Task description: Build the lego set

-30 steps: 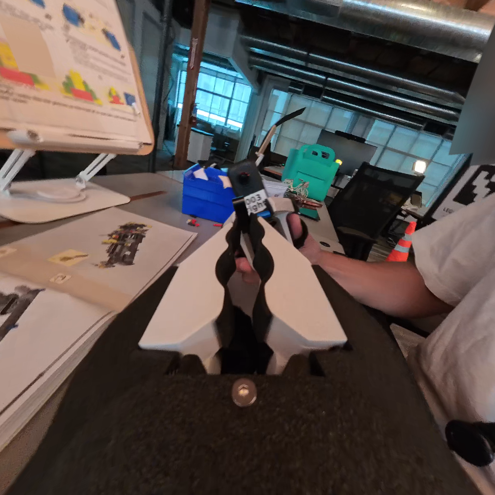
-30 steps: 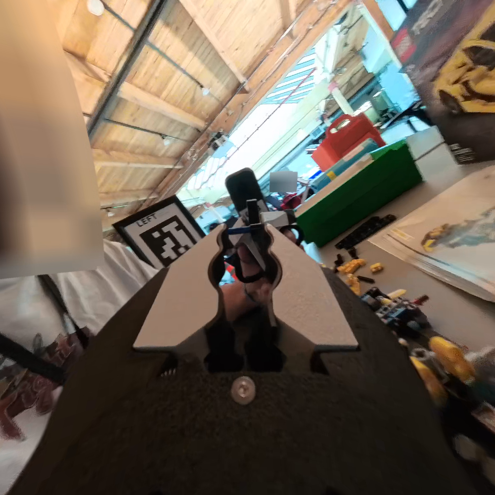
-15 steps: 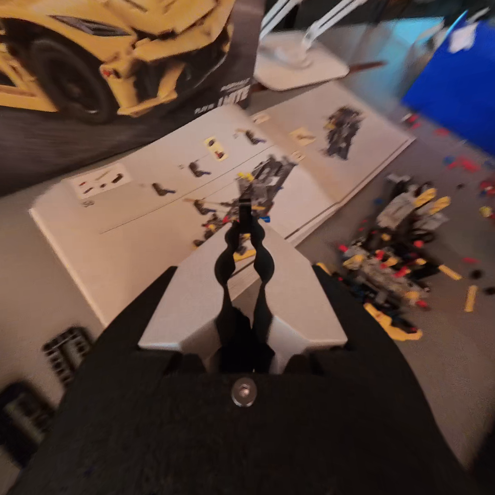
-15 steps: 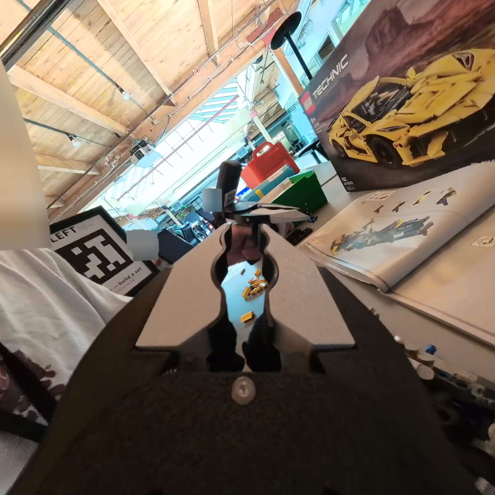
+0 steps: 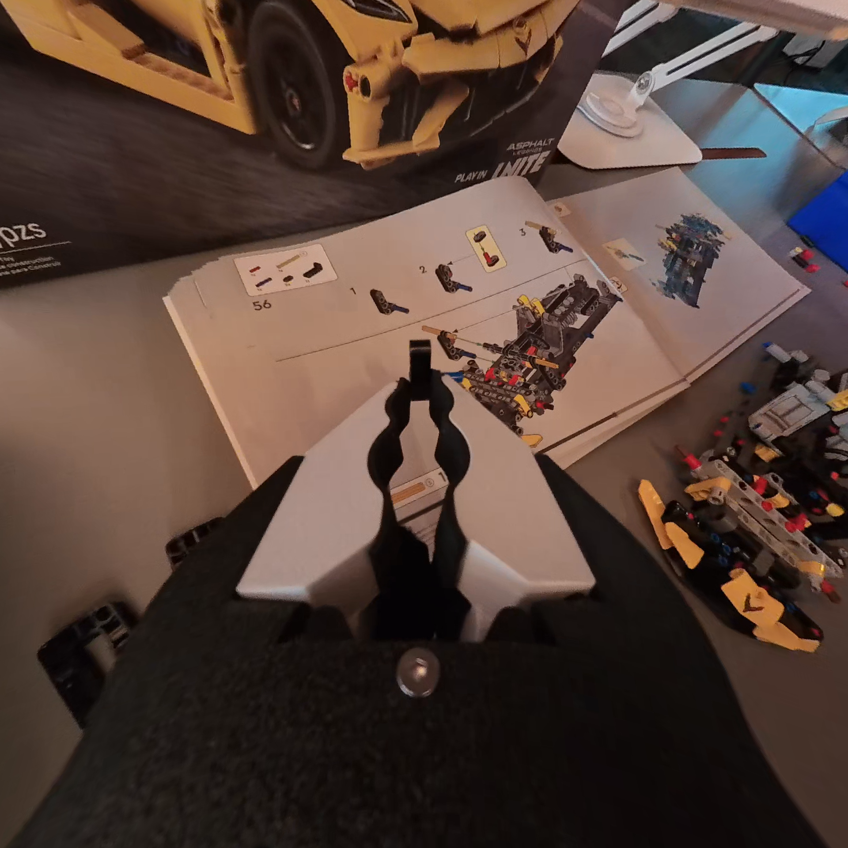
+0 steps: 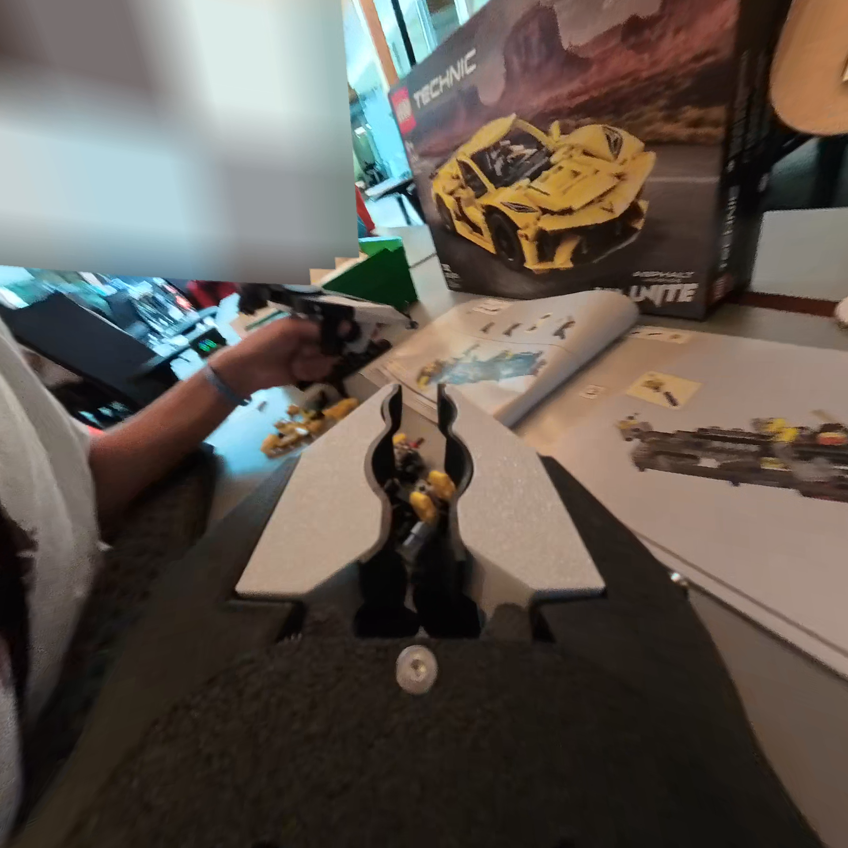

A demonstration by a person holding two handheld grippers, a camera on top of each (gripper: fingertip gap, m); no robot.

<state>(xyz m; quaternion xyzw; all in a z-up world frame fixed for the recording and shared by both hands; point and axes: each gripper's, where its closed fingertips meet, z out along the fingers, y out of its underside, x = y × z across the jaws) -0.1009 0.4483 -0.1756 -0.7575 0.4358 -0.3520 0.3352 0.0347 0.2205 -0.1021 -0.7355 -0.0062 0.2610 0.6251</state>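
My left gripper [image 5: 420, 387] is shut on a small black lego piece [image 5: 420, 362] and holds it above the open instruction booklet [image 5: 367, 321]. The part-built black, grey and yellow model [image 5: 752, 518] lies on the table to its right. My right gripper [image 6: 418, 392] has its jaws a little apart with nothing between them. It hangs over the model, which shows through the gap between its fingers [image 6: 424, 491]. In the right wrist view the left gripper [image 6: 330, 316] is farther off, held in a hand.
The lego set box [image 5: 229, 114] stands behind the booklet and also shows in the right wrist view [image 6: 573, 160]. Also here: black parts [image 5: 87, 638] at lower left, a white stand base [image 5: 628, 133], a blue bin [image 5: 826, 215], a green bin [image 6: 376, 275], loose yellow pieces [image 6: 303, 422]. My hands' fingertips stand some 30 cm from each other.
The grippers faced each other, tips together, a second ago. Both have swung down toward the table and apart. The left now points at the booklet and the right at the model.
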